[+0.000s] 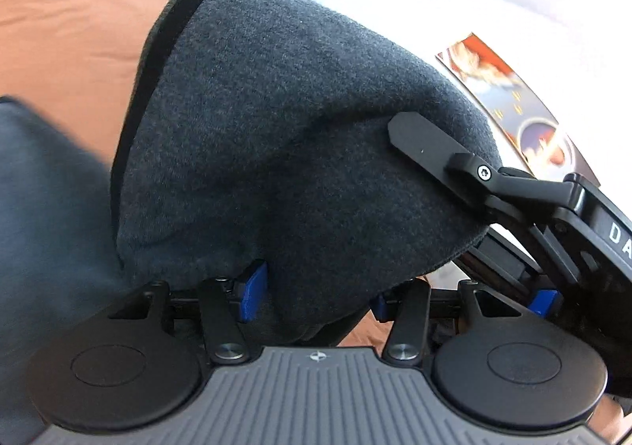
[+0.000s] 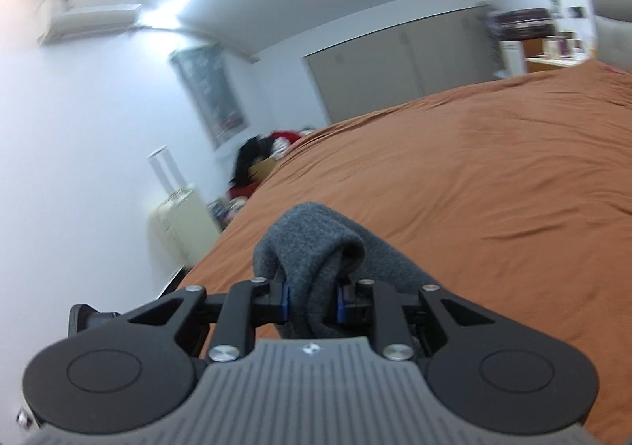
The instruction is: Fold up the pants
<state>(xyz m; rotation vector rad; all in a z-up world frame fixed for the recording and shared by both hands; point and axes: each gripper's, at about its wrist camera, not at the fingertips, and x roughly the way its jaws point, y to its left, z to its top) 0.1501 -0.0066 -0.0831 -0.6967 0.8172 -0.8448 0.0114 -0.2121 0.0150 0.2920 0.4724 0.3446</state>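
Dark grey pants [image 1: 276, 121] fill the left wrist view as a thick raised bundle. My left gripper [image 1: 316, 299] is shut on a fold of them, and the cloth packs the gap between its blue pads. From the right, a black finger [image 1: 426, 143] of my right gripper lies against the same bundle. In the right wrist view my right gripper [image 2: 312, 301] is shut on a bunched fold of the pants [image 2: 312, 239], which humps up above its pads. More of the grey cloth trails to the right onto the orange bed cover [image 2: 474, 188].
The orange bed cover [image 1: 71, 10] spreads behind the pants. Beyond the bed's left edge are a cream suitcase [image 2: 181, 224] and a red and black heap of clothes [image 2: 260, 160]. Grey wardrobe doors [image 2: 395, 62] line the far wall. A poster [image 1: 513, 97] hangs on the white wall.
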